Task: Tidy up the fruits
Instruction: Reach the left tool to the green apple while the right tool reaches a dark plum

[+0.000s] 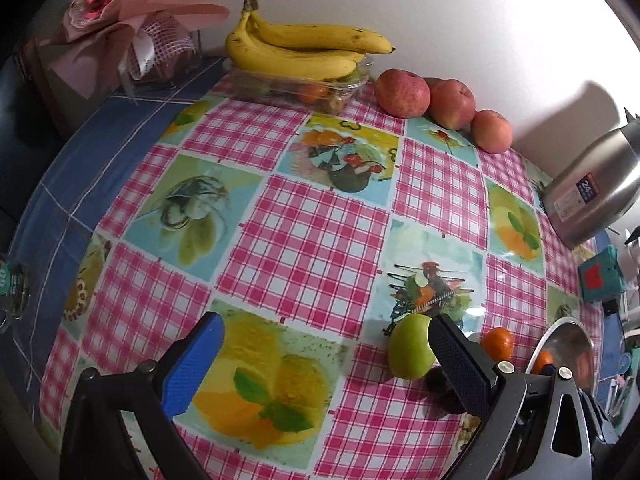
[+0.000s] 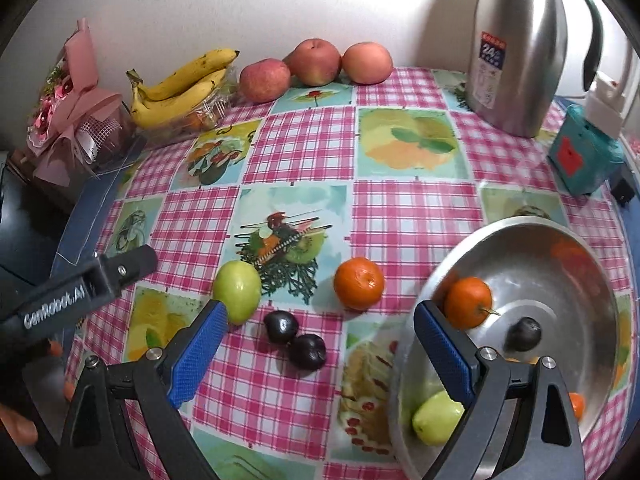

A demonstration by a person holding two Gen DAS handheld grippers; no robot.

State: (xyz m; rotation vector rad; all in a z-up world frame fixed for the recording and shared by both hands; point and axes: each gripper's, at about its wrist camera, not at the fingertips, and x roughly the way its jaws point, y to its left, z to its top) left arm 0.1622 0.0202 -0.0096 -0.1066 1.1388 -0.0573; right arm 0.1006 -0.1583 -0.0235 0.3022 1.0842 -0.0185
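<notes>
Blue pads on both grippers stand spread, nothing between them. The right gripper hangs over two dark plums on the cloth, a green fruit by its left pad and an orange just beyond. The left gripper waits near that same green fruit. The steel bowl already holds an orange, a dark plum and a green fruit — so roughly half looks done. Four small fruits remain loose. Farther back, bananas lie on a clear tray and apples line the wall.
</notes>
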